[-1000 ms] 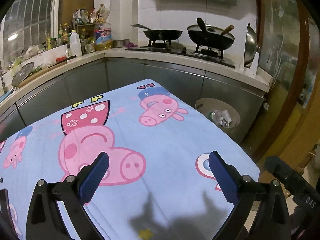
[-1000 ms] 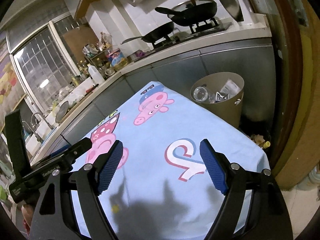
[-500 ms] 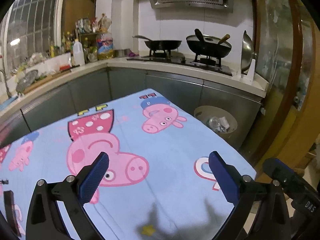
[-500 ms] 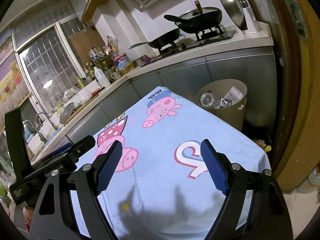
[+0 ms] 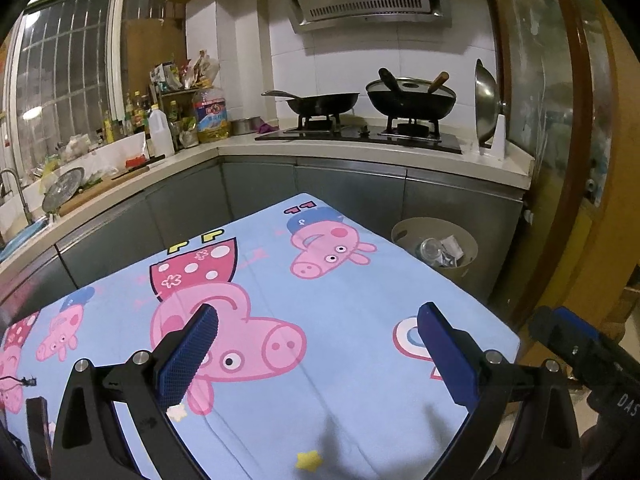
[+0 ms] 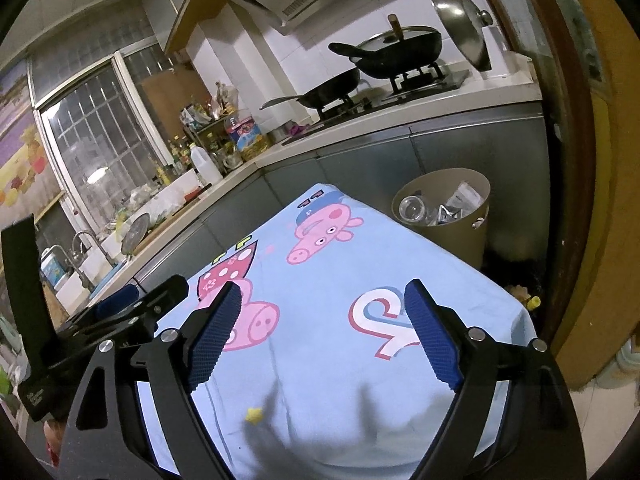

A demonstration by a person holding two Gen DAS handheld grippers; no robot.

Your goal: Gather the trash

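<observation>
Left gripper (image 5: 318, 354): blue-padded fingers (image 5: 188, 356) spread wide, nothing between them, held above the cartoon-pig tablecloth (image 5: 340, 292). Right gripper (image 6: 320, 334): fingers (image 6: 430, 338) likewise spread, holding nothing, also above the cloth; the left gripper's black body appears at the left edge of the right wrist view.

Cloth surface shows only its printed pigs and letters.

Trash bin (image 6: 466, 236): tan, round, on the floor just beyond the table's far right corner, against the grey cabinets (image 5: 460, 208). Inside it lie a clear glass jar (image 6: 412, 208) and crumpled wrappers (image 6: 460, 200).

Behind, on the counter: stove (image 5: 360, 136) carrying two black woks, a steel lid (image 5: 486, 108) standing upright at its right.
</observation>
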